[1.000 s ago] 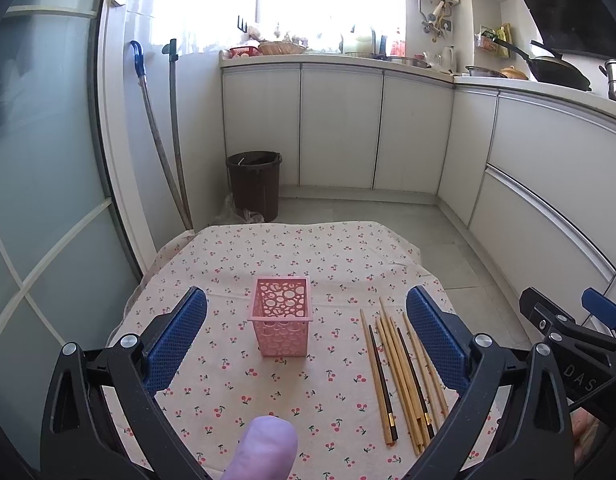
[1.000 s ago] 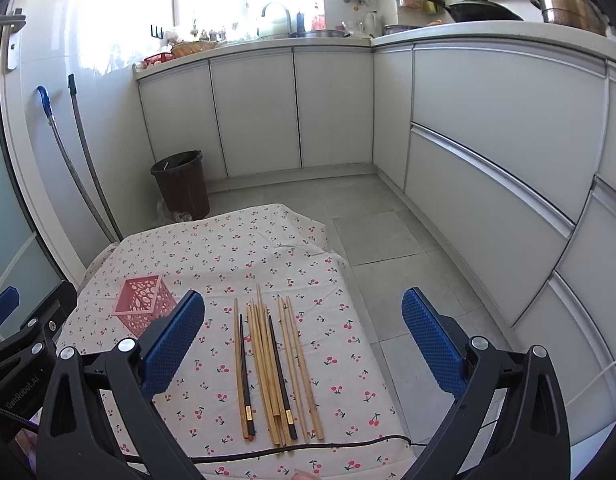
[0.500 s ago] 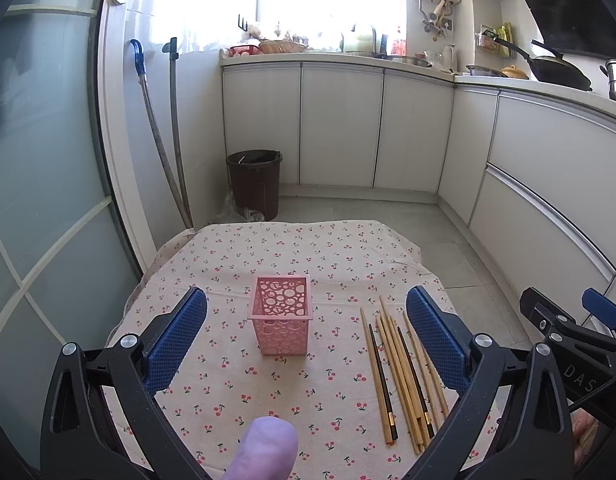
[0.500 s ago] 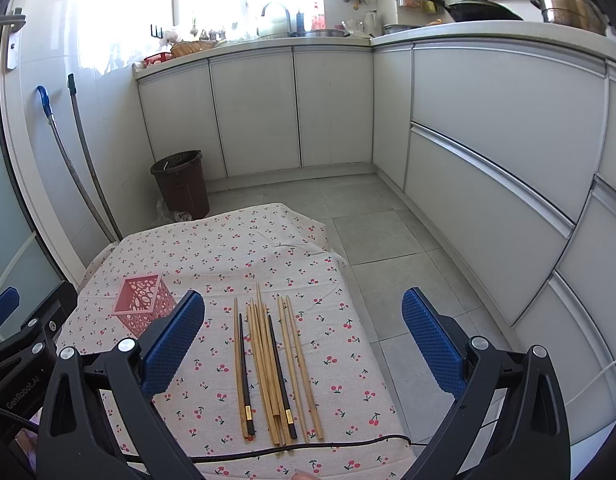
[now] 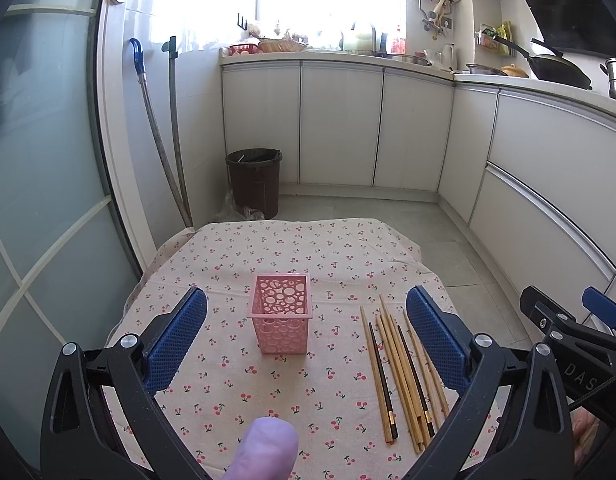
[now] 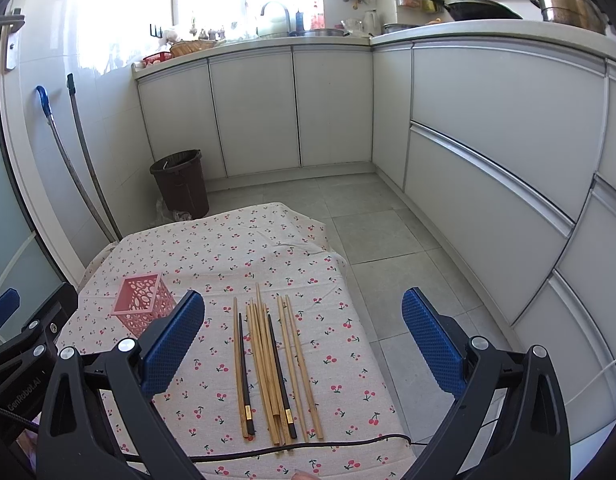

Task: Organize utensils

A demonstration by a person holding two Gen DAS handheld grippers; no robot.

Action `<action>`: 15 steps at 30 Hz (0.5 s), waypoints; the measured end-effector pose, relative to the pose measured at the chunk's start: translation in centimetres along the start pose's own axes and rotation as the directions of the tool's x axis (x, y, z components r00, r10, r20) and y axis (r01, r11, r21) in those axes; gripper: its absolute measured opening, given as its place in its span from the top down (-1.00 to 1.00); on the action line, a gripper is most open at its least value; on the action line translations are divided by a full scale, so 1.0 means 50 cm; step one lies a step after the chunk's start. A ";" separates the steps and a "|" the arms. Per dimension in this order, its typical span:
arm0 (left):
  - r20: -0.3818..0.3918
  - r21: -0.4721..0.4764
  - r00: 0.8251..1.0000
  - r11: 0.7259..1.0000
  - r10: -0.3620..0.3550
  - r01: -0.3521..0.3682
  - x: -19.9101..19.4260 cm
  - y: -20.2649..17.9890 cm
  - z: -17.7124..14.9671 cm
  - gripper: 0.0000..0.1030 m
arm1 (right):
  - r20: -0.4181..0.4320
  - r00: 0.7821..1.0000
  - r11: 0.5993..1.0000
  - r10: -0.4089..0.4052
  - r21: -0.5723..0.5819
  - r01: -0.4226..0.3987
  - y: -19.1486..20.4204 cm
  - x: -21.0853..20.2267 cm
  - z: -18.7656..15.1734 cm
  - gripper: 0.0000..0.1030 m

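Observation:
A pink perforated holder (image 5: 280, 319) (image 6: 143, 309) stands upright and empty on a cherry-print tablecloth (image 5: 291, 256). Several wooden chopsticks (image 5: 400, 364) (image 6: 269, 364), two of them with dark ends, lie side by side to its right. My left gripper (image 5: 306, 338) hovers open above the near part of the cloth, its blue pads framing the holder. The right gripper (image 6: 303, 340) is open too, held above the chopsticks and the cloth's right edge. Neither holds anything. A fingertip (image 5: 267, 454) shows at the bottom of the left wrist view.
White kitchen cabinets (image 5: 340, 128) run along the back and right. A brown bin (image 5: 253, 182) (image 6: 180, 182) and two mop handles (image 5: 163, 132) stand past the table's far left. A black cable (image 6: 287, 446) crosses the cloth's near edge. Grey tiled floor (image 6: 388, 236) lies to the right.

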State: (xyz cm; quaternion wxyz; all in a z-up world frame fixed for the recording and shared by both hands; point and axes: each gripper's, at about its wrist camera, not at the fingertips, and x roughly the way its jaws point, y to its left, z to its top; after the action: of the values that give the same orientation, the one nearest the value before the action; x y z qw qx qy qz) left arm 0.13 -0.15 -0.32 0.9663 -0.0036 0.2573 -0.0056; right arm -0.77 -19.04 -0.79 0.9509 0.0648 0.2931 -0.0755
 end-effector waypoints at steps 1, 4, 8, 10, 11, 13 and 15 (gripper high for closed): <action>0.000 0.000 1.000 1.000 0.001 -0.001 0.000 0.000 0.000 -0.86 | 0.000 1.000 1.000 0.000 0.000 0.000 -0.001 0.000 0.000 -0.87; 0.000 0.001 1.000 1.000 0.000 0.000 0.000 0.000 -0.002 -0.86 | -0.001 1.000 1.000 0.000 -0.001 0.000 0.000 0.000 0.000 -0.87; -0.002 -0.001 1.000 1.000 0.002 -0.002 0.002 0.000 -0.004 -0.86 | -0.001 1.000 1.000 -0.001 0.001 0.001 0.001 0.000 0.001 -0.87; -0.004 -0.003 1.000 1.000 0.002 -0.002 0.003 0.000 -0.007 -0.86 | -0.004 1.000 1.000 -0.002 0.001 0.002 0.000 0.001 0.001 -0.87; -0.005 -0.003 1.000 1.000 0.003 -0.003 0.005 0.001 -0.008 -0.86 | -0.005 1.000 1.000 -0.002 0.001 0.002 0.000 0.002 0.001 -0.87; -0.005 -0.002 1.000 1.000 0.002 -0.002 0.004 0.001 -0.009 -0.86 | -0.006 1.000 1.000 -0.002 0.000 0.002 0.000 0.003 -0.001 -0.87; -0.004 -0.002 1.000 1.000 0.002 -0.002 0.004 0.001 -0.008 -0.86 | -0.008 1.000 1.000 -0.003 0.000 0.003 -0.001 0.004 0.000 -0.87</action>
State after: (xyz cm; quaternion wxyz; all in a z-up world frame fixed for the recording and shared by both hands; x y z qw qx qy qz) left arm 0.13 -0.12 -0.76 0.9657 -0.0043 0.2594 -0.0041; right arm -0.60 -19.09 -0.89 0.9496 0.0648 0.2970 -0.0766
